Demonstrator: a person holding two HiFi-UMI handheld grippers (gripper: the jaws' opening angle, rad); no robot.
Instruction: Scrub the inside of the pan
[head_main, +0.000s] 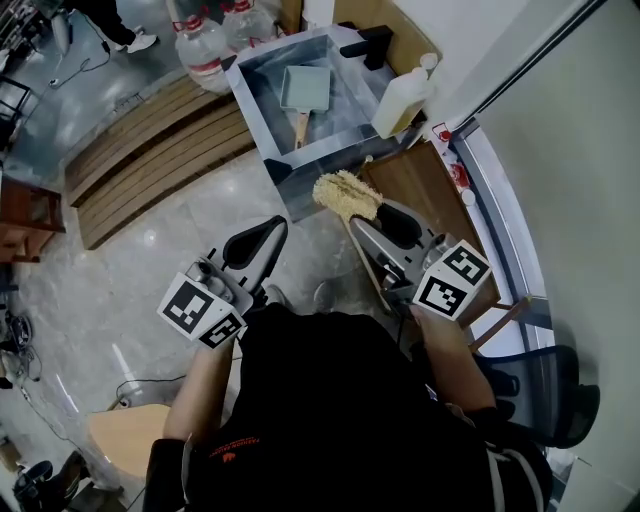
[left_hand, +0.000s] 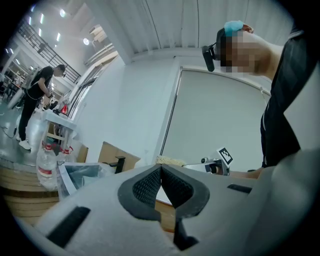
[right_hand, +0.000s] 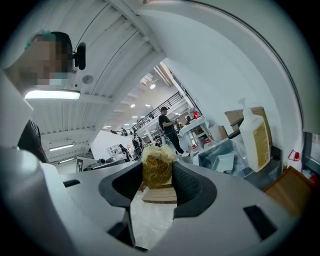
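A pale blue-green square pan (head_main: 303, 88) with a wooden handle lies in the steel sink (head_main: 252, 105) ahead of me; it also shows in the right gripper view as the pan (right_hand: 226, 161). My right gripper (head_main: 376, 216) is shut on a scrub brush (head_main: 345, 195) with a straw-coloured fibre head, held short of the sink over the wooden counter. The brush (right_hand: 157, 167) and its wooden block sit between the jaws of that gripper (right_hand: 157, 186). My left gripper (head_main: 272, 228) hangs over the floor, well back from the sink. Its jaws (left_hand: 161, 172) are shut with nothing between them.
A white soap bottle (head_main: 403, 100) stands at the sink's right corner beside a black faucet (head_main: 365, 45). Large water bottles (head_main: 205, 45) stand behind the sink's left side. A slatted wooden platform (head_main: 150, 150) lies on the floor at left. People stand in the background.
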